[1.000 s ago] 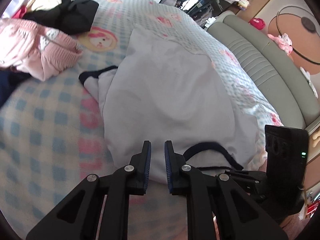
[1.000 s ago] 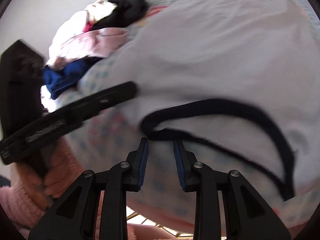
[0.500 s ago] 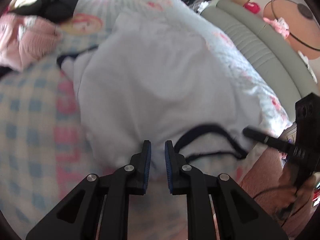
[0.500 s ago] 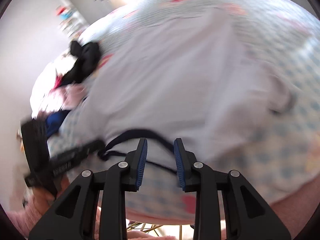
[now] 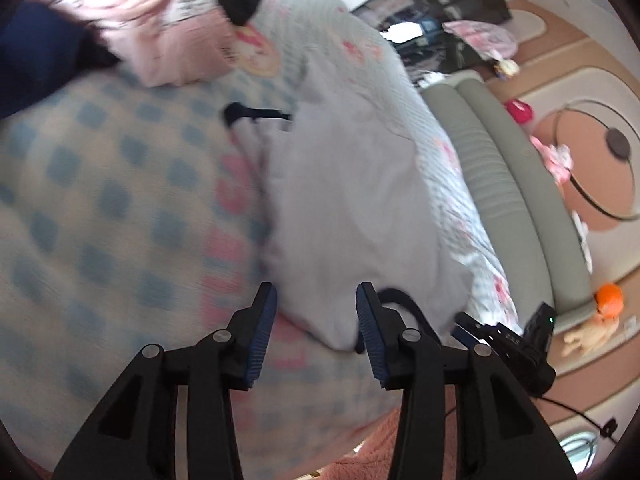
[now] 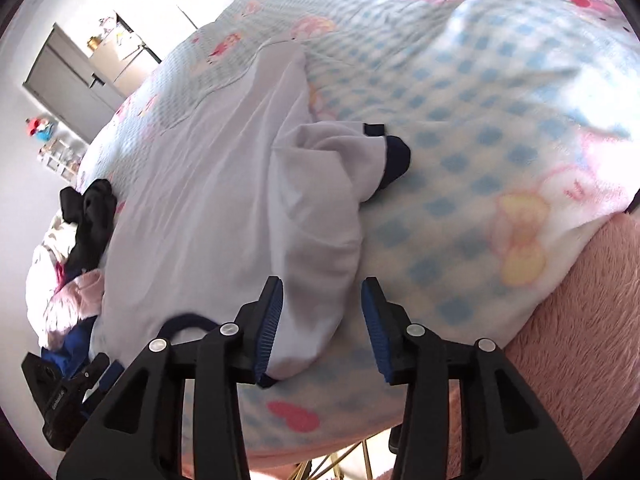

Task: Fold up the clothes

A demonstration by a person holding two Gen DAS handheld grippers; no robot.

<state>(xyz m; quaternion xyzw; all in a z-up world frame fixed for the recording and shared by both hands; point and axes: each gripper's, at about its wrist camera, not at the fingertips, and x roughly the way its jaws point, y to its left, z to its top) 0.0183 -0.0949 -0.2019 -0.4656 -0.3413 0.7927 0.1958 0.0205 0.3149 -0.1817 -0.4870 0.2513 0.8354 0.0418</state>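
Both sets of jaws are opening, pads pressing on nothing. The left gripper (image 5: 316, 330) frames the near corner of the white shirt (image 5: 352, 208) beside its dark collar trim (image 5: 404, 300); the right gripper (image 6: 322, 326) frames the opposite near corner, cloth lying between its pads but unpinched. Beyond the jaws the shirt lies spread on the checked blanket (image 6: 480, 168), one sleeve (image 6: 340, 156) still bunched (dark cuff outermost). Farther off, a clothes pile (image 5: 132, 28) waits. By my reading, folding has barely begun: sleeves and body remain unfolded.
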